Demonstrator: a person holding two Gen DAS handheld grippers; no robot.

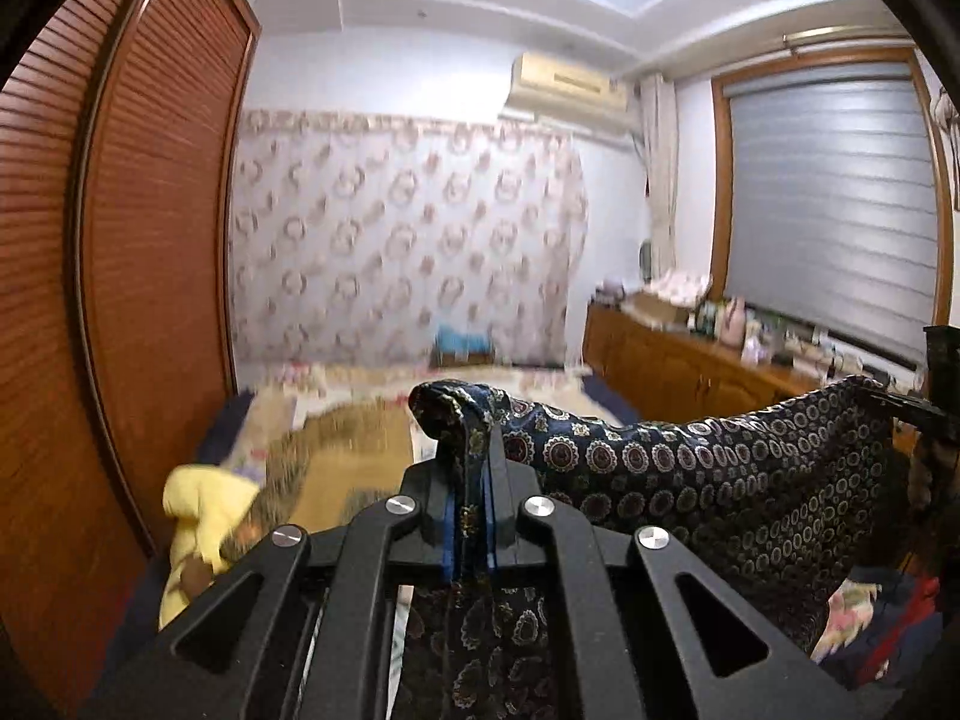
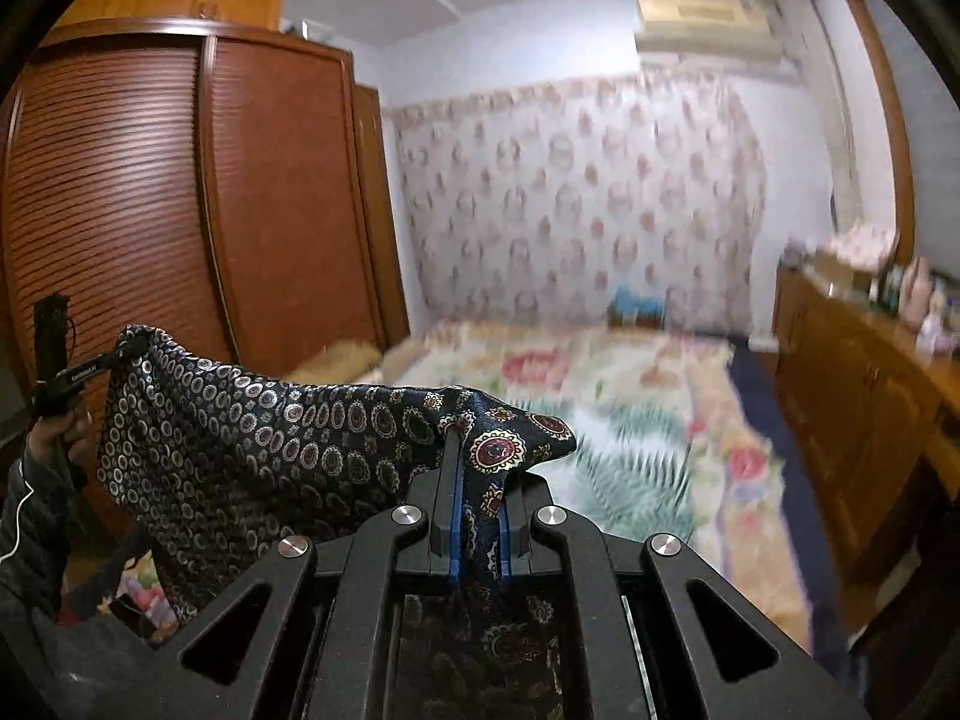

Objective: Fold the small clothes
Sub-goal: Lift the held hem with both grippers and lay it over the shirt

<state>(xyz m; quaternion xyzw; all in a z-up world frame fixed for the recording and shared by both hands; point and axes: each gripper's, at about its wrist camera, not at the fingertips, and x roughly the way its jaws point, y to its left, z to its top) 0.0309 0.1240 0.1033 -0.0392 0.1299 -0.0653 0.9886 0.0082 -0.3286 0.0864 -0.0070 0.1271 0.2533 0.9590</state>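
We find the right tool (image 2: 477, 504) clamped on one corner of a dark patterned cloth (image 2: 252, 438). The left tool (image 2: 123, 354) pinches the opposite corner, the cloth hanging between them above the flowered bed (image 2: 630, 396).

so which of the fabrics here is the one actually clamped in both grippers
The dark navy medallion-print cloth, stretched in the air between the left gripper and right gripper. The yellow garment and the floral bedspread lie unheld below.

A home bedroom: a bed (image 2: 600, 396) under a floral cover, louvred wooden wardrobes (image 2: 198, 198), a wall air conditioner (image 1: 570, 90), a blind-covered window (image 1: 828, 198) and a cluttered wooden sideboard (image 1: 690, 360).
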